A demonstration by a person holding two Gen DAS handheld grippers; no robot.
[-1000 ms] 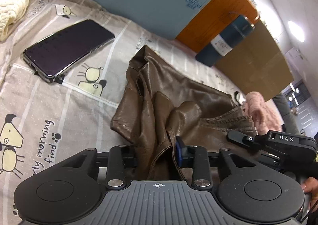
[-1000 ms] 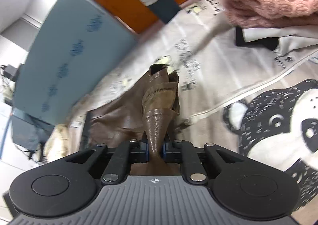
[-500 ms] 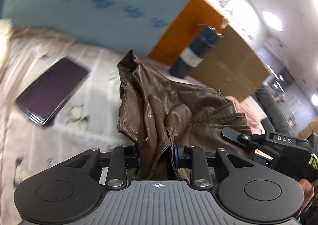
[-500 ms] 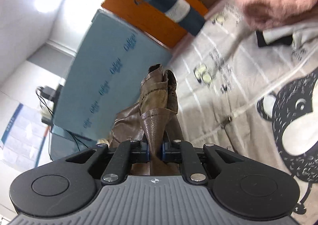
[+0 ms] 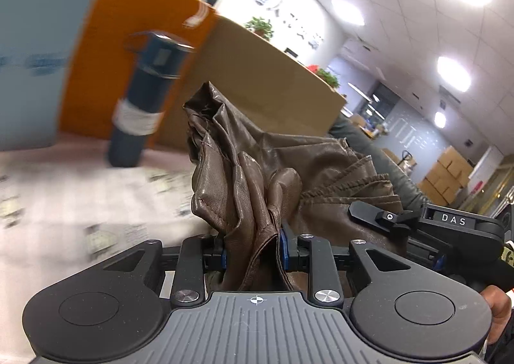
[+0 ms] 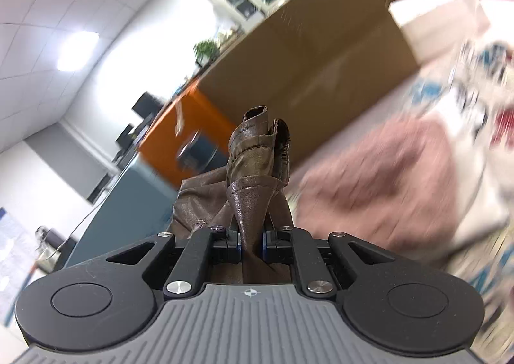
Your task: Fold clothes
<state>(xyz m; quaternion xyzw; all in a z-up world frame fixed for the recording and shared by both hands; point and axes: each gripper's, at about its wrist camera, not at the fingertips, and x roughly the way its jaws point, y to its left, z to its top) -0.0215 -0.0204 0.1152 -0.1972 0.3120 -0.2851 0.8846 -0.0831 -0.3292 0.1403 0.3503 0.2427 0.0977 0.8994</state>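
A brown leather garment (image 5: 273,164) hangs bunched in the air, raised off the printed bedsheet (image 5: 64,200). My left gripper (image 5: 252,250) is shut on a thick fold of it. In the right wrist view the same brown leather garment (image 6: 257,168) rises from my right gripper (image 6: 250,243), which is shut on a narrow gathered edge. The right gripper's black body (image 5: 427,229) shows at the right of the left wrist view, close beside the leather. Both views tilt up toward the room and are motion-blurred.
A dark blue cylinder (image 5: 144,106) stands at the back, before an orange panel (image 5: 128,68) and a cardboard sheet (image 5: 257,81). A pink knitted garment (image 6: 379,177) and white printed cloth (image 6: 475,126) lie to the right. A person's hand (image 5: 498,309) shows at the right edge.
Both grippers have lifted the leather garment up off the sheet and tilted upward. The phone and cream knit have dropped out of the left view; ceiling and office background now show.
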